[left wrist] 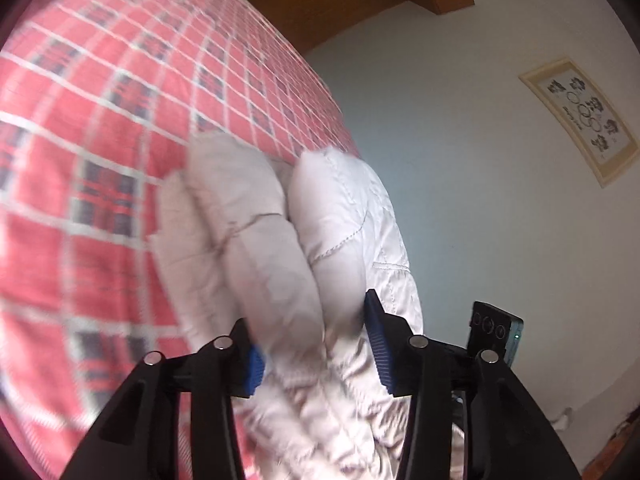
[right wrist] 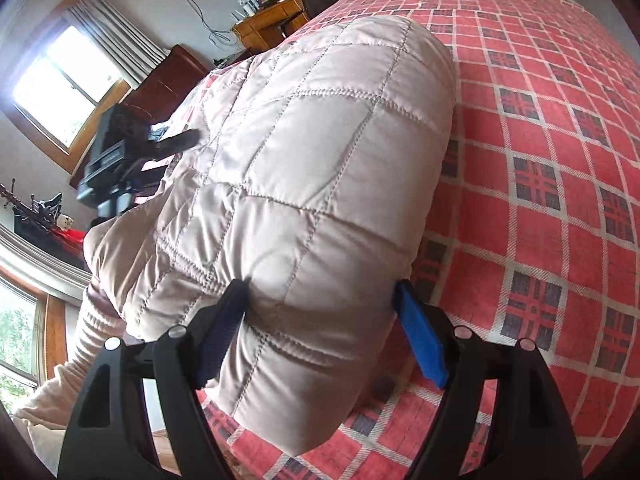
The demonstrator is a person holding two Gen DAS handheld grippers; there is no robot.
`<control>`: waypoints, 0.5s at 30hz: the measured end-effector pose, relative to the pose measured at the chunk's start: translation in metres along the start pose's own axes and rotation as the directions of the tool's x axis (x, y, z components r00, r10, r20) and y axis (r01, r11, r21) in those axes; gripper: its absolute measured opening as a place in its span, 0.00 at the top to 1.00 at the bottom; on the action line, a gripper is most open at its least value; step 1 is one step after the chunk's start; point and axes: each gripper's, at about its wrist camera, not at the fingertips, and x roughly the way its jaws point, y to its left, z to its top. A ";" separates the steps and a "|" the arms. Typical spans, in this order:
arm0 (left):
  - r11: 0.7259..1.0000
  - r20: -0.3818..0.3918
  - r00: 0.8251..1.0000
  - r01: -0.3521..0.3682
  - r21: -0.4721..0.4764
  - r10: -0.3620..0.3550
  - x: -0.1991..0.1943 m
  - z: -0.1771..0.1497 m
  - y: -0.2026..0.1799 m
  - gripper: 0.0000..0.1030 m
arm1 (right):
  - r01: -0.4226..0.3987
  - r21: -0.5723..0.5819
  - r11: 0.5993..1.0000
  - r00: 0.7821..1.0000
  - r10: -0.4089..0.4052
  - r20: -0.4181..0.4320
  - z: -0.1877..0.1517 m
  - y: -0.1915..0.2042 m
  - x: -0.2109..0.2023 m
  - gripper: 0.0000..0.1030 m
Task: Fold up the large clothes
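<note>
A puffy, pale beige quilted coat (right wrist: 312,152) lies bunched on a bed with a red plaid sheet (right wrist: 540,184). In the right wrist view my right gripper (right wrist: 322,292) is shut on a thick fold of the coat, its blue pads (right wrist: 420,340) pressing into both sides. In the left wrist view my left gripper (left wrist: 312,320) is shut on several stacked folds of the same coat (left wrist: 256,240), held just above the sheet (left wrist: 100,140). The left gripper's black body (right wrist: 116,160) shows beyond the coat's far edge. A beige sleeve (right wrist: 92,340) hangs at lower left.
The bed runs far to the right and back. A pale wall with a framed picture (left wrist: 580,120) is to the right in the left wrist view. A window (right wrist: 60,88), a dark cabinet (right wrist: 168,80) and a wooden desk (right wrist: 268,24) stand beyond the bed.
</note>
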 end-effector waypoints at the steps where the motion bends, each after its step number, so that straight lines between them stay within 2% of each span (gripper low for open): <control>1: 1.000 0.023 0.999 -0.028 0.009 0.027 -0.011 -0.004 -0.004 0.52 | -0.003 0.002 1.000 1.000 0.003 0.001 0.000 0.000 0.001 0.26; 4: 0.998 0.086 0.995 -0.051 0.022 0.049 -0.045 -0.022 -0.021 0.52 | -0.008 0.006 1.000 1.000 0.008 0.001 0.002 -0.007 0.005 0.26; 7: 0.995 0.099 0.994 -0.057 0.084 0.048 -0.062 -0.046 -0.057 0.49 | -0.006 0.007 1.000 1.000 0.006 0.001 0.002 -0.005 0.004 0.26; 10: 0.991 0.048 0.998 -0.045 0.125 0.039 -0.060 -0.068 -0.092 0.40 | -0.005 0.016 1.000 1.000 0.005 0.001 0.003 -0.004 0.003 0.26; 12: 0.988 -0.003 0.998 -0.058 0.146 0.059 -0.050 -0.079 -0.111 0.38 | -0.005 0.022 1.000 1.000 0.005 0.000 0.003 -0.006 0.004 0.26; 15: 0.990 -0.078 0.994 -0.070 0.126 0.080 -0.031 -0.091 -0.115 0.38 | -0.002 0.027 1.000 1.000 0.002 -0.001 0.004 -0.006 0.004 0.26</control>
